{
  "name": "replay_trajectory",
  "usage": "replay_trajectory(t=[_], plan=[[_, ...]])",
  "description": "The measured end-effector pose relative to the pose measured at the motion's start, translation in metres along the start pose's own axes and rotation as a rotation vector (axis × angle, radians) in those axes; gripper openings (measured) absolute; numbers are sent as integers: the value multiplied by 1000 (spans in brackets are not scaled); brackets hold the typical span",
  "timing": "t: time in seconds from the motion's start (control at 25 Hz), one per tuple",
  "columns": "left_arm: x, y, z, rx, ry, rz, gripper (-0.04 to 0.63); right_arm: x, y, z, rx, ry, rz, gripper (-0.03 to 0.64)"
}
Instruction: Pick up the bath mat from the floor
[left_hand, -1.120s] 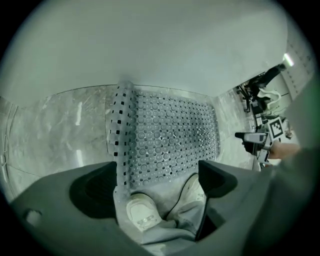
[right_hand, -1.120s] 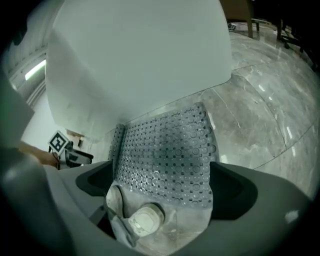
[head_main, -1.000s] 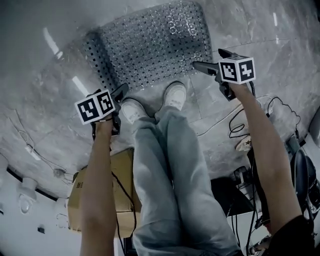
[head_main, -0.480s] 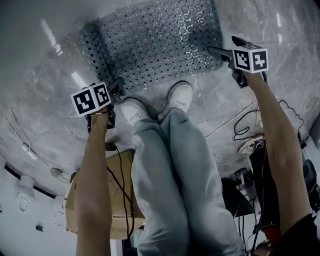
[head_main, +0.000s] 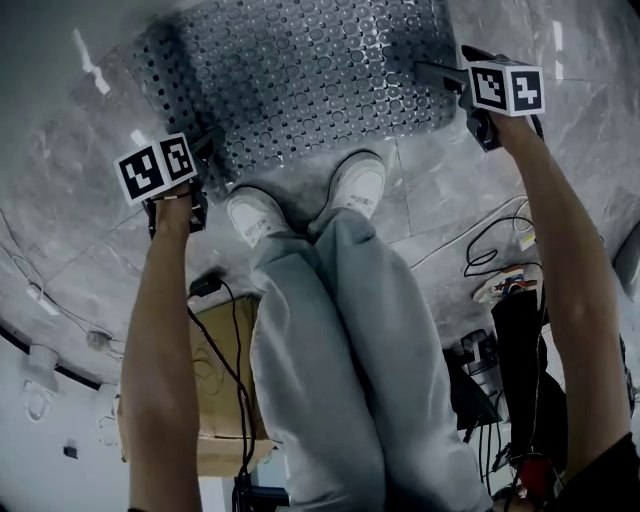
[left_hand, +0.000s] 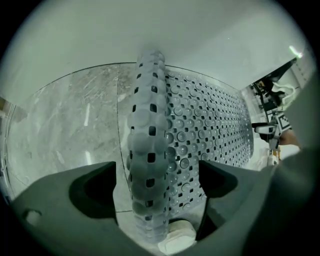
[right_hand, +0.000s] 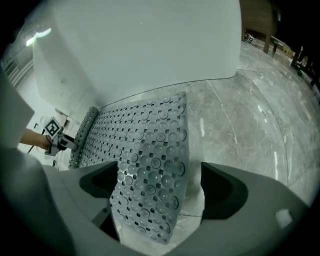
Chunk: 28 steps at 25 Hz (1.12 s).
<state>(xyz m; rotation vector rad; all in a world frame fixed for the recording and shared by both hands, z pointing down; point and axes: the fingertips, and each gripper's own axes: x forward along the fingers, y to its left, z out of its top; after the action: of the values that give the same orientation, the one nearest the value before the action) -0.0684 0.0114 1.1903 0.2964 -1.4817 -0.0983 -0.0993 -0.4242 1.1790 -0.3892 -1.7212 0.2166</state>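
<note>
The grey bath mat (head_main: 300, 70), full of holes and round suction cups, lies on the marble floor ahead of the person's feet. My left gripper (head_main: 207, 150) is at its near left corner. In the left gripper view the mat's curled-up edge (left_hand: 148, 150) stands between the jaws of the left gripper (left_hand: 157, 182), which are wide apart and not pressing on it. My right gripper (head_main: 438, 75) is at the near right corner. There the raised corner of the mat (right_hand: 150, 165) sits between the jaws of the right gripper (right_hand: 160, 187), which are closing, with the pads clear of it.
The person's white shoes (head_main: 258, 215) (head_main: 358, 185) stand just short of the mat. A cardboard box (head_main: 215, 400) sits behind the left arm, and cables (head_main: 490, 240) and gear lie at the right. A white wall (right_hand: 150, 45) rises behind the mat.
Both grippers have moved forward to the mat's near corners, the left one also outward to the left. The mat now fills more of the head view.
</note>
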Motion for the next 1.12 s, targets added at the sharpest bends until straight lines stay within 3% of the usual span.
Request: replay_trajectory(t=[0.2, 0.36, 0.56, 0.68, 0.72, 0.84, 0.88, 0.96, 1.0, 1.12], plan=[[17, 6, 8, 26, 11, -6, 523, 11, 1, 9, 13, -22, 49, 509], [25, 7, 13, -4, -6, -26, 523, 18, -2, 4, -18, 1, 51, 489], [28, 7, 13, 14, 7, 24, 517, 30, 9, -1, -56, 50, 64, 451], [30, 6, 9, 55, 54, 56, 515, 33, 8, -1, -20, 43, 25, 443], [31, 7, 7, 77, 79, 73, 499, 31, 5, 1, 6, 32, 6, 407], [30, 13, 3, 118, 140, 112, 449, 29, 2, -2, 42, 44, -23, 200], [29, 13, 2, 116, 151, 116, 440, 29, 3, -5, 39, 59, -19, 184], [25, 12, 2, 103, 151, 118, 285, 29, 4, -8, 45, 69, -27, 156], [23, 11, 4, 91, 143, 112, 245, 27, 3, -7, 60, 61, -39, 141], [14, 7, 6, 78, 131, 74, 212, 20, 1, -3, 136, 24, -62, 26]])
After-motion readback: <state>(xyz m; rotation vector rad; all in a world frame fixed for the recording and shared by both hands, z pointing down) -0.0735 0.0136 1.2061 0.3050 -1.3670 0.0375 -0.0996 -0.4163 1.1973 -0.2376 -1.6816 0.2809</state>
